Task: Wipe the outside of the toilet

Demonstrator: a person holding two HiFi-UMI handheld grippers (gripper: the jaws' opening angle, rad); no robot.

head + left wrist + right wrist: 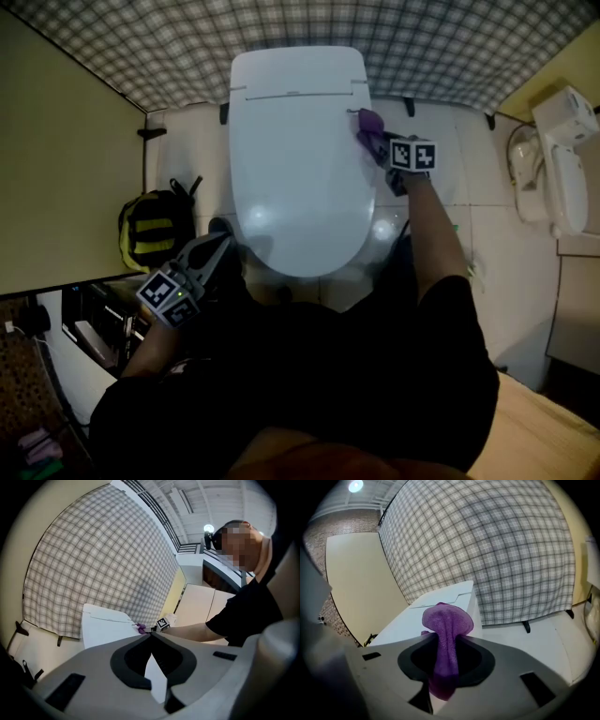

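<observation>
The white toilet (295, 159) stands against the checked wall, lid down. My right gripper (377, 142) is shut on a purple cloth (369, 127) and holds it against the lid's right edge near the hinge. In the right gripper view the purple cloth (446, 634) bulges out between the jaws, with the toilet lid (436, 606) just beyond. My left gripper (217, 249) hangs by the toilet's front left, its jaws closed together with nothing in them. The left gripper view shows the toilet (105, 627) and my right gripper (157, 626) far off.
A yellow and black backpack (155, 228) lies on the floor left of the toilet. A beige partition (66, 159) closes the left side. A white wall-mounted unit (558, 159) sits at the right. White floor tiles (469, 178) surround the toilet.
</observation>
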